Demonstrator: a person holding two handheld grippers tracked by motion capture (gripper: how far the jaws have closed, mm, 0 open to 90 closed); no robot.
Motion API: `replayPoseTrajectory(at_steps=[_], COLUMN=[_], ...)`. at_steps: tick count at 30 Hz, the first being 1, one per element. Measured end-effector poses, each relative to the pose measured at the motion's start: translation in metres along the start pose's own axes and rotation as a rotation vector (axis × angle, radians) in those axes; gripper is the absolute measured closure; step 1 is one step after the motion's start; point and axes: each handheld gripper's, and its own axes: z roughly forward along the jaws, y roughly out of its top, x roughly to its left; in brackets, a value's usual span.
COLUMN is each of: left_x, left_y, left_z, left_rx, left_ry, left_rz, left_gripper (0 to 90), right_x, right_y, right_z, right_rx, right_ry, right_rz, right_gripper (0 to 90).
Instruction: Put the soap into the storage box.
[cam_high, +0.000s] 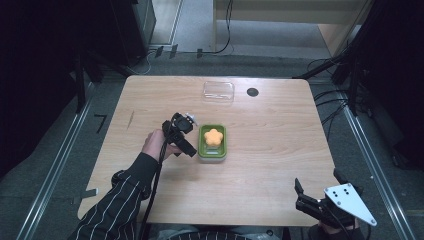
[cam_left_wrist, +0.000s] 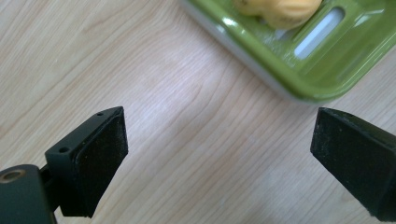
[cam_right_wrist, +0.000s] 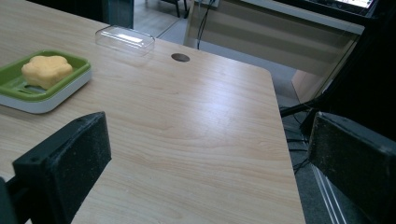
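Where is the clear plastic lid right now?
In the high view the clear lid lies on the table's far edge, just left of the round cable hole, apart from the green soap dish.

A wooden table is sitting on grey floor. A round hole is showing near its far edge. Cables are trailing across the floor beyond, near dark stands.
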Motion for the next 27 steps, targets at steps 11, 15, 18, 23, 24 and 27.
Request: replayPoseTrajectory(at_steps=[11, 15, 18, 23, 24, 27], left_x=[0.009, 0.011, 0.012, 0.014, 0.014, 0.015], left_y=[-0.024, -0.033, -0.039, -0.051, -0.054, -0.062], left_z=[-0.006, -0.008, -0.010, -0.012, -0.012, -0.013], left_rx=[0.015, 0.017, 0.019, 0.042, 0.045, 0.053], left_ry=[0.003, 0.010, 0.015, 0.007, 0.013, 0.019], left_rz=[-0.043, -0.060, -0.067, -0.078, -0.081, -0.091], left_gripper=[4.1, 4.0, 4.0, 3.9, 3.9, 3.8], right_x=[0.000, 0.001, 0.000, 0.001, 0.001, 0.001], right_y=[0.000, 0.001, 0.001, 0.001, 0.001, 0.001], right_z=[0.000, 0.000, 0.000, 0.001, 0.001, 0.001], right_rx=[-0.003, -0.003, -0.004, -0.006, -0.007, -0.007], right_ry=[0.003, 0.004, 0.004, 0.007, 0.007, 0.008], right_rz=[0.001, 0.006, 0.006, 0.004, 0.004, 0.004], right_gripper=[0.0, 0.0, 0.0, 0.0, 0.0, 0.0])
